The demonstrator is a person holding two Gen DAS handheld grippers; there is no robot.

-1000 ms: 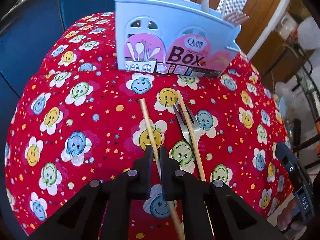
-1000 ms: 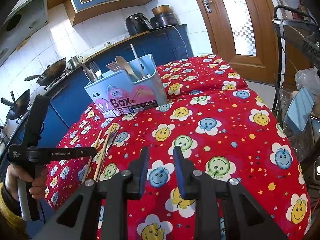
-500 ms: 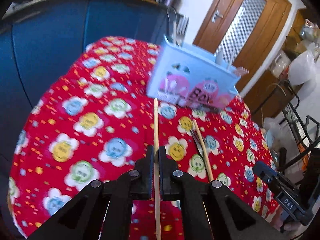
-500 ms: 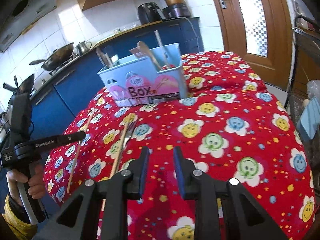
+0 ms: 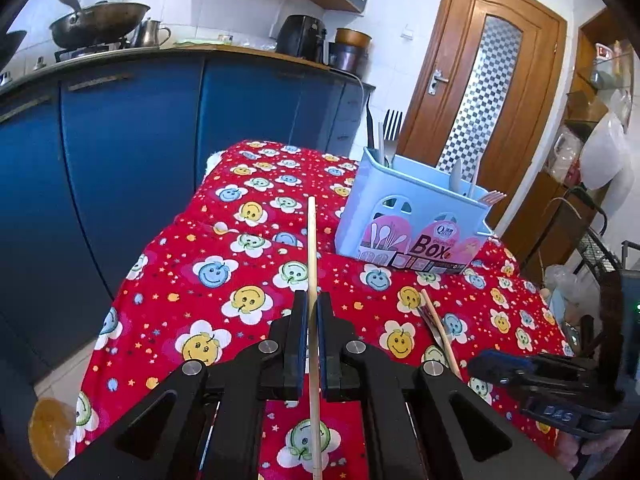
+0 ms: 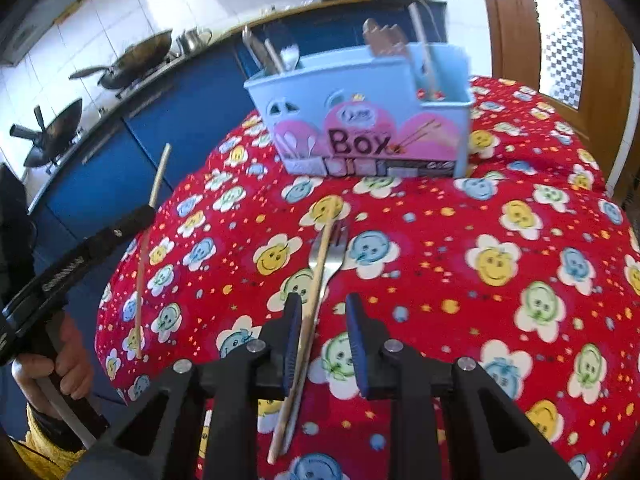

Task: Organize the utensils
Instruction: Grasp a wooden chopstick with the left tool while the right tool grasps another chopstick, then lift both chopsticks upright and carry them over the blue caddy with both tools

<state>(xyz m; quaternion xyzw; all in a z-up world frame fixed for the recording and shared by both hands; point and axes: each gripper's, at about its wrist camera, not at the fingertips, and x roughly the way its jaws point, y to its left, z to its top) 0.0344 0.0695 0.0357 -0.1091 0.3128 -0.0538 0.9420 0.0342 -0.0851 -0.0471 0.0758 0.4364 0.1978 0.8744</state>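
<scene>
Covering the worktop (image 5: pixel 180 280) is a red smiley cloth; the blue utensil box (image 6: pixel 360 120) stands at its far side, already part filled. Left claw (image 5: pixel 311 336) is clamped on one chopstick (image 5: pixel 312 248), lifted clear. Right claw (image 6: pixel 324 340), jaws apart, straddles the second chopstick (image 6: pixel 316 280) lying across a fork (image 6: pixel 334 256). Judged step: collecting the pair; next, closing without catching the fork.
</scene>
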